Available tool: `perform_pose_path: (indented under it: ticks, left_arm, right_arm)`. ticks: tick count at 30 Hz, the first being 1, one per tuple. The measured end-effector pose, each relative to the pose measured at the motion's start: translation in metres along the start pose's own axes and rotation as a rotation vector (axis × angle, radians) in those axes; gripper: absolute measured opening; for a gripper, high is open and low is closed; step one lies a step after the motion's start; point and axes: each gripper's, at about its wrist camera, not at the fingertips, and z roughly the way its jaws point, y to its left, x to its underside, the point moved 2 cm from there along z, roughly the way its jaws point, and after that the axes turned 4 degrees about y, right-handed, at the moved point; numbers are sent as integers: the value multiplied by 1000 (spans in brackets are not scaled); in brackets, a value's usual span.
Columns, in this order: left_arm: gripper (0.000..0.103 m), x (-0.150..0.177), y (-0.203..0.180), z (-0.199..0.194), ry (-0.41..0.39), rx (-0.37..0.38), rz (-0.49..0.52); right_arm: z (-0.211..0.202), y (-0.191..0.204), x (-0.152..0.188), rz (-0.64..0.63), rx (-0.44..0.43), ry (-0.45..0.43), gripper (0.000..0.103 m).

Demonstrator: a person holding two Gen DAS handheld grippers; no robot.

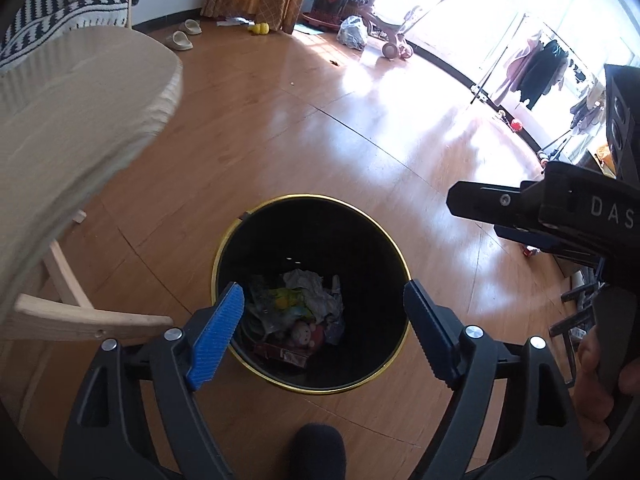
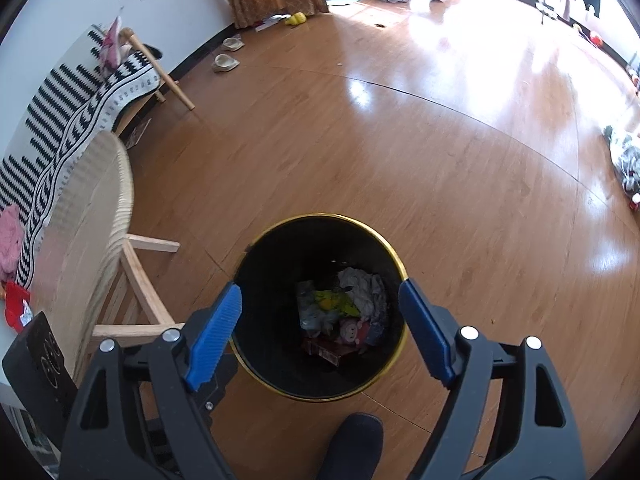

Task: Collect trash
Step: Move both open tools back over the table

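With the left wrist view looking steeply down, the left tool (image 1: 324, 332) stands wide open, nothing between its blue pads — it hangs over the round black bin with a gold rim (image 1: 240, 232) on the wooden floor (image 1: 320, 120). Crumpled paper and wrappers (image 1: 304, 300) lie at the bin's bottom. Round pale wooden tabletop (image 1: 80, 120) at left; the right tool's black body at the right edge.

Right wrist view: right tool (image 2: 320, 332) also wide open and empty, above the same bin (image 2: 384, 240), trash (image 2: 348, 304) inside. A dark shoe toe (image 2: 352, 444) sits below the bin.
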Motion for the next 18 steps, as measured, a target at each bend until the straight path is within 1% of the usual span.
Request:
perform_pose_path:
  ticks: [2,5,6,8,11,14,16,17,18]
  left_arm:
    - [86,-1,9,-13,-18,-19,-2]
    - [90,-1,29,-43,-54,-45,-17]
    - [91,0,41,-60,-78,-69,-30]
    - [92,2,59,-82,-105,-105,-46]
    - [92,9,97,-123,-145,-176,-79]
    - [92,20,149,-169,-194,-279,-117]
    - [93,24,179,-193,-212,-342,-144]
    - [93,31,203,-209,-223,-386,-174]
    - [93,38,221,-222,-229,-413,-203]
  right_arm:
    - [-3,19,1,-36,-5,-2,82]
    - [-6,45,3,-80,-12,-4,85]
    - [-7,59,4,-102,-14,-5,85]
    - [-9,81,6,-135,-22,-9,85]
    - [-11,124,13,-198,-41,-10,87]
    - [-10,174,26,-278,-61,-2,88]
    - [-8,213,38,-341,-81,10,88]
    - [-6,227,42,-363,-92,16,88]
    - [-4,253,52,-408,-108,27,89]
